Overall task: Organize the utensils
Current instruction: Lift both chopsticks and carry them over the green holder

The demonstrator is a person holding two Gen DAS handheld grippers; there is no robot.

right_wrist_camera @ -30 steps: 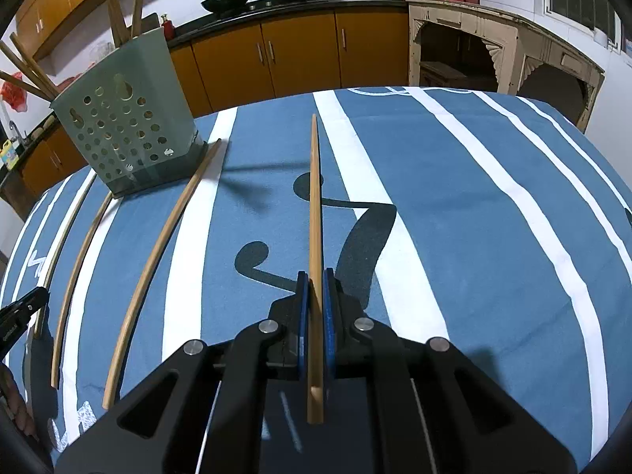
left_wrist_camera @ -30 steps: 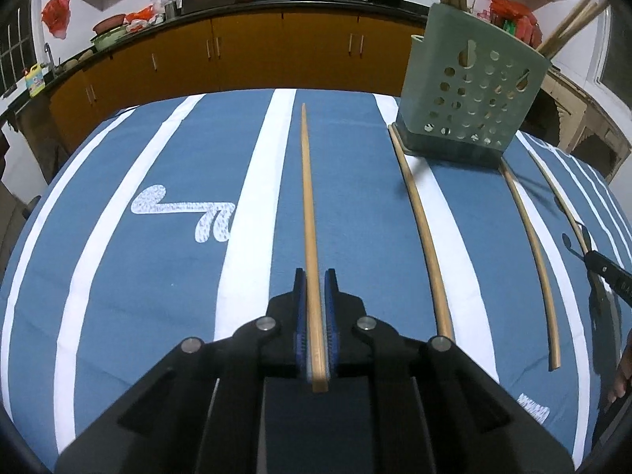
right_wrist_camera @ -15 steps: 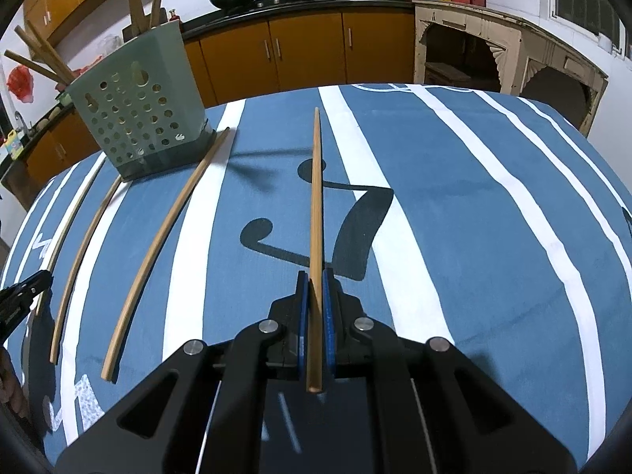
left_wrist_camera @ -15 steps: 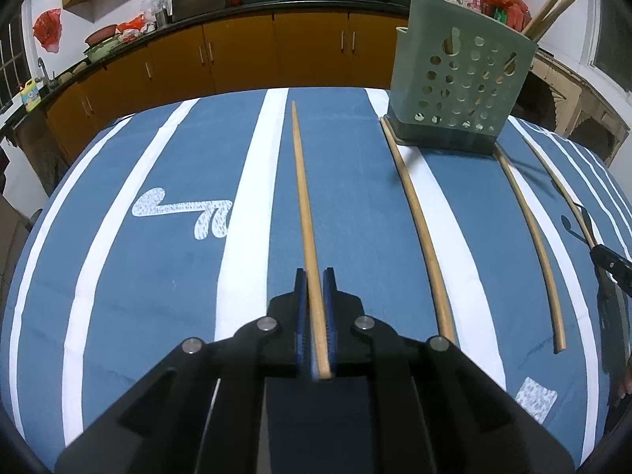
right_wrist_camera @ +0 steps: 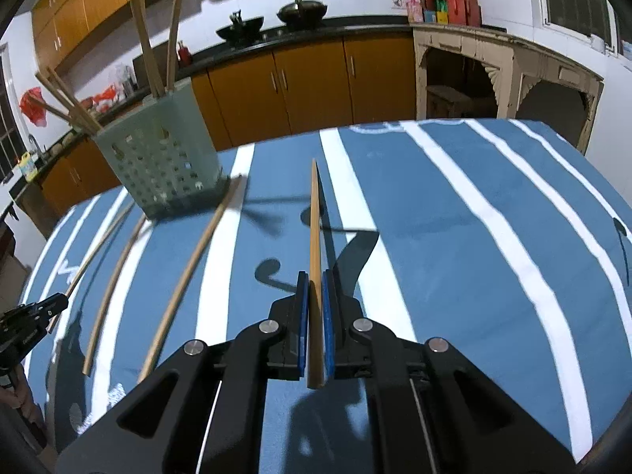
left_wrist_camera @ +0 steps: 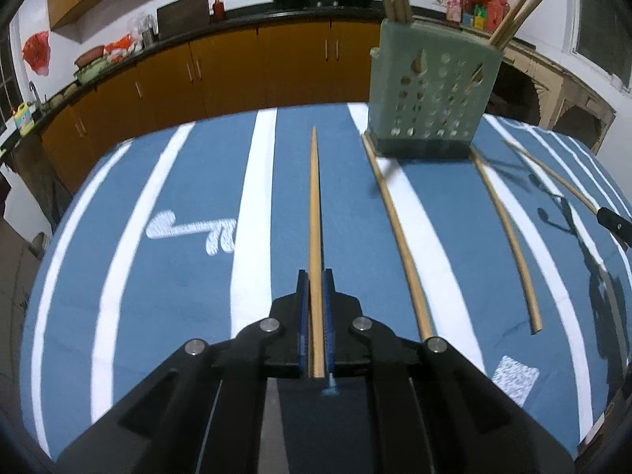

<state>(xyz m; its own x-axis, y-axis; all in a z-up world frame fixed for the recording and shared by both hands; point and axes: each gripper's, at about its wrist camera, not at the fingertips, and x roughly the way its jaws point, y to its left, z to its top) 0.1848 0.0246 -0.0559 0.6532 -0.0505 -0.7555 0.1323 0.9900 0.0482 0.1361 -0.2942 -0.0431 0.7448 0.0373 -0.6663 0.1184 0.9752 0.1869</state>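
- Several chopsticks already stand in the green holder [left_wrist_camera: 432, 91]
- Each tongs pinches one chopstick: left tongs [left_wrist_camera: 316, 300], right tongs [right_wrist_camera: 315, 300]
- Three loose chopsticks [left_wrist_camera: 399, 233] remain on the bench at 2 o'clock

The chopstick [left_wrist_camera: 315, 213] in the left gripper [left_wrist_camera: 316, 276] is looking like pale, smooth, matt wood. The perforated holder [left_wrist_camera: 432, 94] is showing as dull green plastic. Blue-and-white cloth [right_wrist_camera: 454, 213] is covering the surface, soft and matt. The gripper's pads [left_wrist_camera: 302, 316] are looking like blue rubber.

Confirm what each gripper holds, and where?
Left gripper clamps a chopstick near its thick end; right gripper likewise clamps another chopstick near its thick end.
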